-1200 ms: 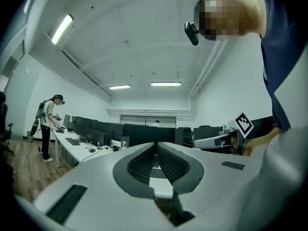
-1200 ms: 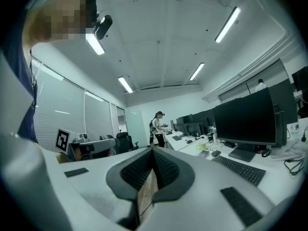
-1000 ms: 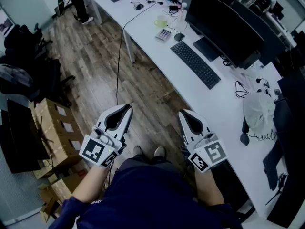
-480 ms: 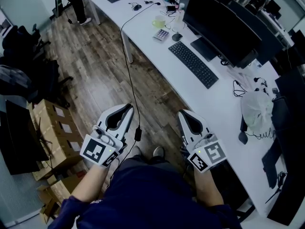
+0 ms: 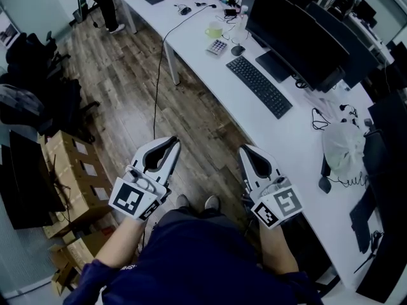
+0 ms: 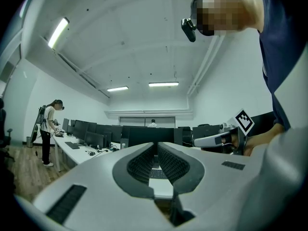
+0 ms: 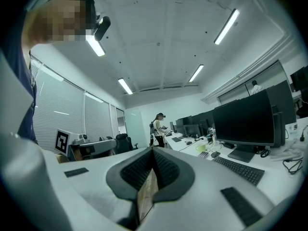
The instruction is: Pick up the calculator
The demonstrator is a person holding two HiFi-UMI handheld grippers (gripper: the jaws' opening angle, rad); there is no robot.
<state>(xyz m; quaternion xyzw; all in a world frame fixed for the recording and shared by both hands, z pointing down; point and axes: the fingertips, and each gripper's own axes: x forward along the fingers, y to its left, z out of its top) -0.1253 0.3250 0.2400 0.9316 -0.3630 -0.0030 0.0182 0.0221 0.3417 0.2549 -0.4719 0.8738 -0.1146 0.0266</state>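
Note:
The calculator (image 5: 218, 46) is a small pale keypad lying on the long white desk (image 5: 203, 56), far ahead near a green cup (image 5: 214, 28) and a mouse (image 5: 238, 49). The right gripper view shows the calculator (image 7: 203, 155) small and distant. My left gripper (image 5: 173, 142) and right gripper (image 5: 245, 150) are held side by side over the wooden floor, close to the person's body and well short of the desk's far part. Both point level, with their jaws together and nothing between them. In their own views the left gripper (image 6: 156, 145) and right gripper (image 7: 152, 149) stand shut.
A black keyboard (image 5: 261, 86) and large monitors (image 5: 292, 33) fill the desk beyond the right gripper. A white bag (image 5: 346, 146) and cables lie at its near end. A black cable (image 5: 159, 75) hangs off the desk edge. Cardboard boxes (image 5: 70, 170) stand at the left. A person (image 7: 158, 126) stands far off.
Both grippers keep their place and stay shut. The hanging black cable swung toward the left gripper and back.

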